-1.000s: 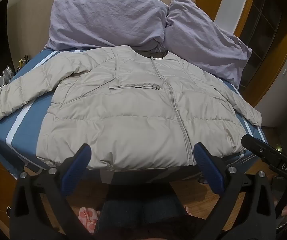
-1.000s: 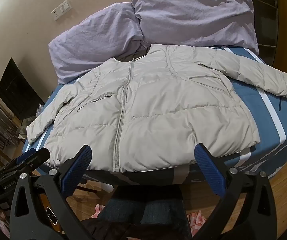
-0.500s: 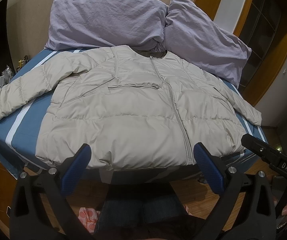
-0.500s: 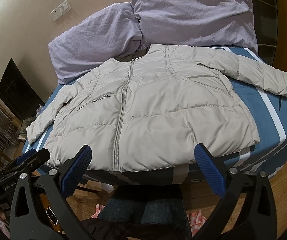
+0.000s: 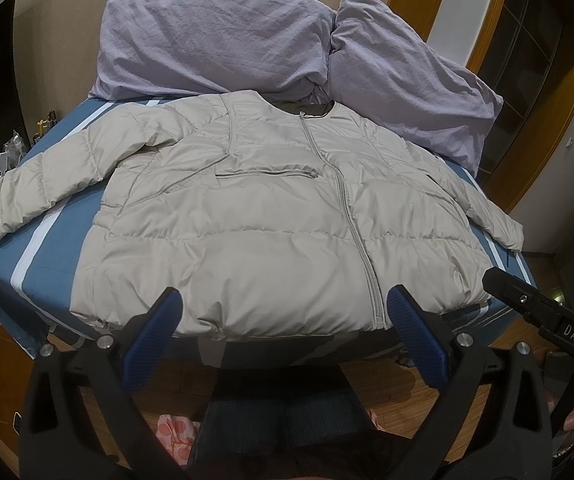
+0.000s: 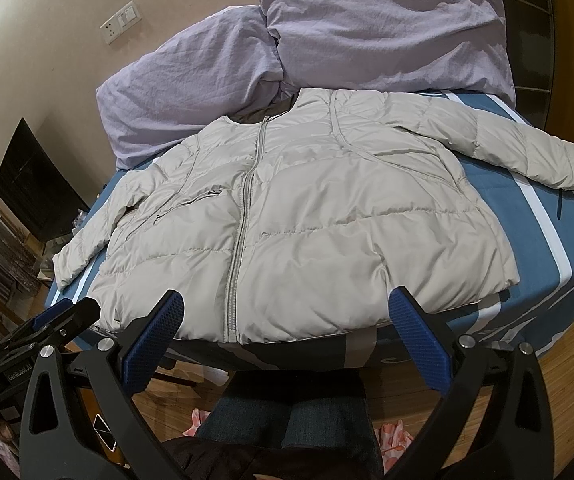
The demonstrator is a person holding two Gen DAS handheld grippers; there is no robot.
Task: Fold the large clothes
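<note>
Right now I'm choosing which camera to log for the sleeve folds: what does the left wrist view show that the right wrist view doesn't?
Only the left wrist view shows the jacket's sleeve lying out across the striped sheet's side, and the open left gripper.

Only the right wrist view shows the wall socket, the other sleeve's cuff nearer the lens, and the open right gripper.

Both share the beige puffer jacket spread flat and zipped, the two lilac pillows and the blue striped sheet.

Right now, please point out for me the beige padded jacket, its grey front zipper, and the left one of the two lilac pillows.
beige padded jacket [image 5: 247,264], left wrist view, on the lower front panel.
grey front zipper [image 6: 243,216], right wrist view, on the middle of the zipper.
left lilac pillow [image 5: 215,40], left wrist view, on the pillow's centre.
</note>
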